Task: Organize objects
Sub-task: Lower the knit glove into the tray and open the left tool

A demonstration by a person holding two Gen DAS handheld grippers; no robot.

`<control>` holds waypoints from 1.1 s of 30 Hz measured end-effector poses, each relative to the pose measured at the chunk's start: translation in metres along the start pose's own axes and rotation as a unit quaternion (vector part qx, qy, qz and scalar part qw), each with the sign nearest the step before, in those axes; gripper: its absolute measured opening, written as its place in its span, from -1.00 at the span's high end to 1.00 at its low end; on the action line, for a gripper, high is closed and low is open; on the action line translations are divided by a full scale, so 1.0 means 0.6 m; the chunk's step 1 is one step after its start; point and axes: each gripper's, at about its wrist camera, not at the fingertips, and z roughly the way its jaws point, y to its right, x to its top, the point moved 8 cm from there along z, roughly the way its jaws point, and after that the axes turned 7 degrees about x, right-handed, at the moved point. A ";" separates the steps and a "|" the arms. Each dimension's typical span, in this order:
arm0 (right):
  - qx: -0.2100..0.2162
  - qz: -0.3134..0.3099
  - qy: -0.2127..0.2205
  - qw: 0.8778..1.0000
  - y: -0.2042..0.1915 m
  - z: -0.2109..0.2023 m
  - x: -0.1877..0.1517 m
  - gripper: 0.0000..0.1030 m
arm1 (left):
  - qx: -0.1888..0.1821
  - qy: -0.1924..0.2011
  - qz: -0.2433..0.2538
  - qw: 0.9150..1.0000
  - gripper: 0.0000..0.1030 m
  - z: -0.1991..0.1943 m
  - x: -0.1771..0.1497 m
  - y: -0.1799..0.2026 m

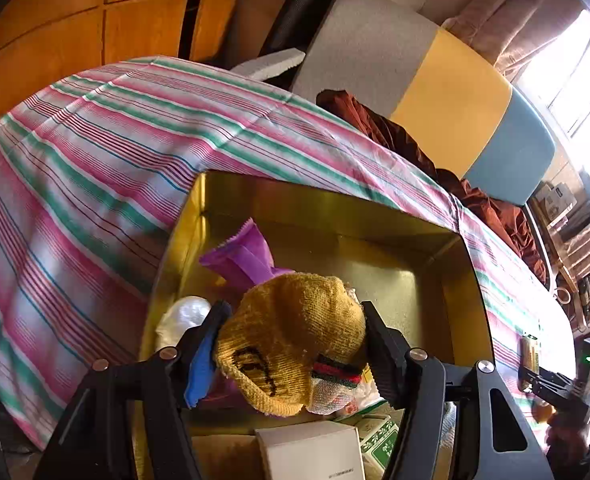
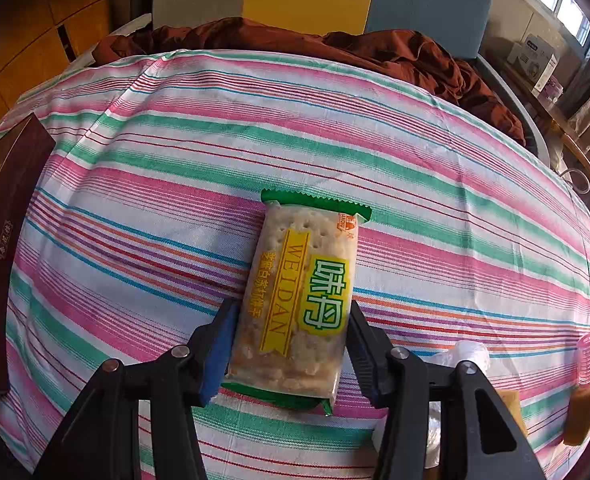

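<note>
Striped cloth in pink, green and white is covering the table, and a gold-lined box is sitting open on it. Directly ahead of the right hand-held gripper a cracker packet is lying flat on the cloth, its long axis running straight away from the gripper along the line of the fingers, so the near half is sitting between the jaws; they are flanking its long sides closely, but whether they are actually pressing I cannot tell. The left hand-held gripper is hanging over the near part of the box, its jaws standing either side of a bundled mustard knit sock, apparently holding it, with a purple pouch lying beyond it inside. I judge the right hand is the nearer one for the packet, and the box is lying off to that gripper's left.
</note>
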 end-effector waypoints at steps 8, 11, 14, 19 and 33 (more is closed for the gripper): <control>0.000 0.000 0.000 1.000 0.003 0.003 0.002 -0.03 | 0.027 0.011 0.023 0.999 -0.63 -0.003 -0.014 0.003; -0.001 0.000 0.001 1.000 0.005 0.006 0.004 -0.03 | 0.036 0.031 0.033 0.998 -0.74 -0.025 -0.015 -0.001; -0.004 0.000 0.001 1.000 0.006 0.006 0.004 -0.03 | 0.039 0.049 0.035 0.997 -0.75 -0.047 -0.017 -0.002; -0.012 -0.003 0.002 1.000 0.000 0.001 0.001 -0.03 | 0.056 0.086 0.057 0.993 -0.86 -0.088 -0.032 0.006; -0.006 0.015 -0.009 1.000 -0.040 -0.012 -0.013 0.05 | 0.049 0.118 0.085 0.988 -0.90 -0.147 -0.066 0.024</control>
